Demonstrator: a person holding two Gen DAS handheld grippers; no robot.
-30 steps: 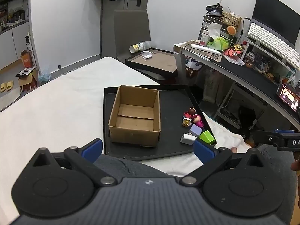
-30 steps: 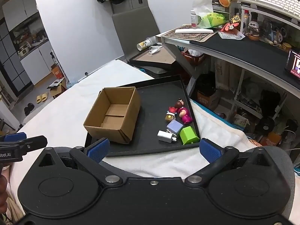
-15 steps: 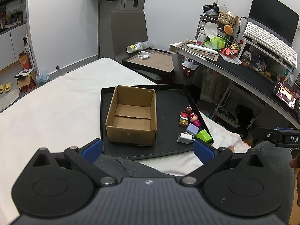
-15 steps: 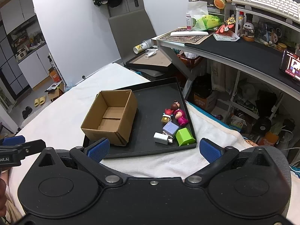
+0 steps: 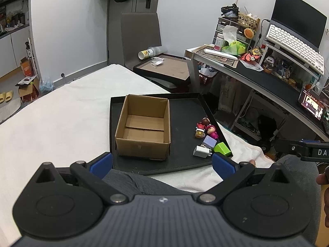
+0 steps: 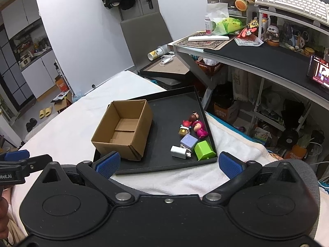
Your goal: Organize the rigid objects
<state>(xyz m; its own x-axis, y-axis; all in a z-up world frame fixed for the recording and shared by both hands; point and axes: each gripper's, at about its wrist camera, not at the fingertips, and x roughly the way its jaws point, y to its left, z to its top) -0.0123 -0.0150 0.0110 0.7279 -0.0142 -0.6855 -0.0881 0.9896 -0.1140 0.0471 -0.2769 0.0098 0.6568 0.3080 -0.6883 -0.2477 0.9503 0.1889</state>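
Cardboard box [image 5: 144, 129], open-topped and empty, sits on the left part of a black tray [image 5: 185, 111] that lies on a white-covered bed [image 5: 61, 113]. Small rigid items are bunched at the tray's right edge, well apart from the box: a green block [image 5: 221, 149] in the near right corner, a white charger [image 5: 201, 152] just beside it w/ prongs toward the block, a lilac cube [image 5: 209, 142] behind them, touching or nearly so. Farther back — a pink figure [image 5: 211, 130], a red figure [image 5: 199, 126], a small yellow piece [image 5: 199, 133] and a dark-haired head [image 5: 205, 121]; prob. separate toys, but too small to be sure.

Left gripper [image 5: 162, 162] hovers low near the tray's front edge, fingers [image 5: 101, 162] spread wide, nothing between them. Right gripper [image 6: 168, 163] likewise — blue pads wide apart, empty, held over the near edge of the tray in the right wrist view. Grey fabric, apparently the person's clothing [image 5: 131, 183], fills the foreground under both.
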